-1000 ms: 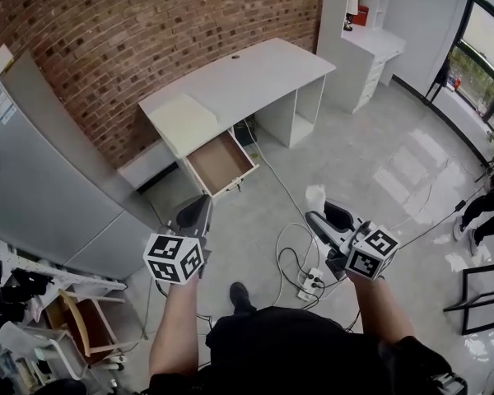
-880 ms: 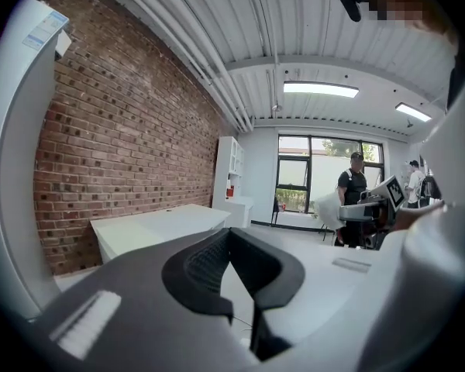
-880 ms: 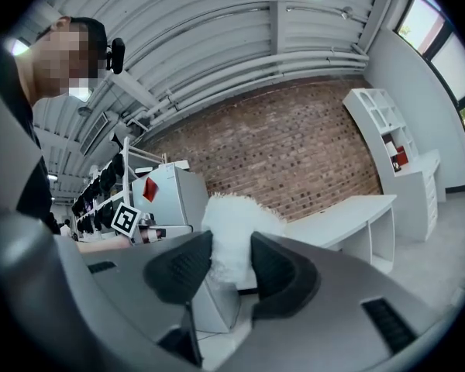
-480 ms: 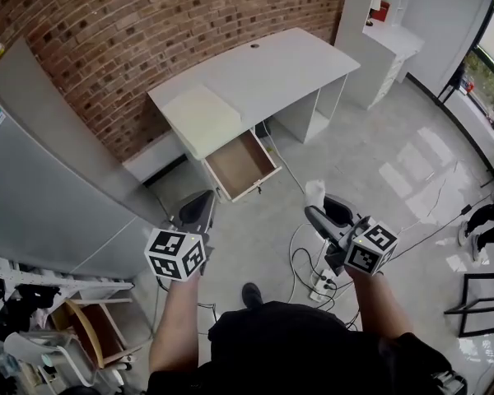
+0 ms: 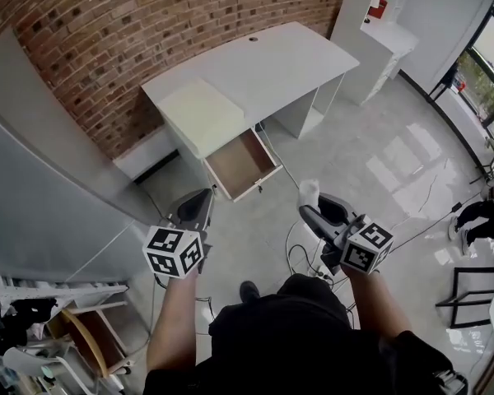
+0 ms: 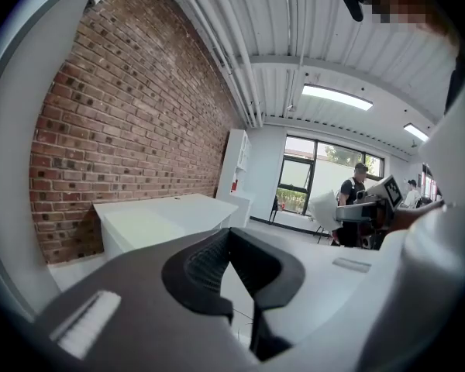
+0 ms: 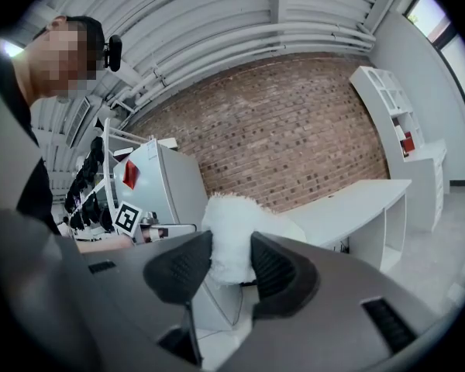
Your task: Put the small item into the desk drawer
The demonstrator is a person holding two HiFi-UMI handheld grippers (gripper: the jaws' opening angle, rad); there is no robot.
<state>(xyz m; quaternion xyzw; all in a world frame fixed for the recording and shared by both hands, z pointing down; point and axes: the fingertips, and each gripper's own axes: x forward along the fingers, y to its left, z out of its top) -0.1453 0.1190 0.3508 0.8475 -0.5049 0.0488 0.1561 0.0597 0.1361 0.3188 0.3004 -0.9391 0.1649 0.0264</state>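
Stepping closer, the person is nearing the open brown-floored drawer (image 5: pixel 241 164) of the white desk (image 5: pixel 263 68) at far centre. The right gripper (image 5: pixel 313 208) is pinching the small white fluffy tuft (image 5: pixel 309 192) around its base. The tuft is probably light and squashy, and the left gripper (image 5: pixel 193 212) is hanging shut, empty.

Head view: rear of drawer (image 5: pixel 243 164) is tucked under the table (image 5: pixel 263 64) top, so its depth can't be read. White fluffy item (image 5: pixel 309 191): only the top tuft shows above the right gripper (image 5: pixel 319 212). In right gripper view its lower sides are covered by the fingers (image 7: pixel 178 266). Cables (image 5: pixel 296 253) on floor (image 5: pixel 379 146) are partly covered by that gripper. Person (image 5: pixel 482 214) at R edge is cut off, too small for detail. Red thing (image 5: pixel 382 8) on shelf (image 5: pixel 370 31), upper R: can't ID. Grey cabinet (image 5: pixel 49 196) runs off L edge. Dark clutter (image 5: pixel 16 319) btm L: unclear.
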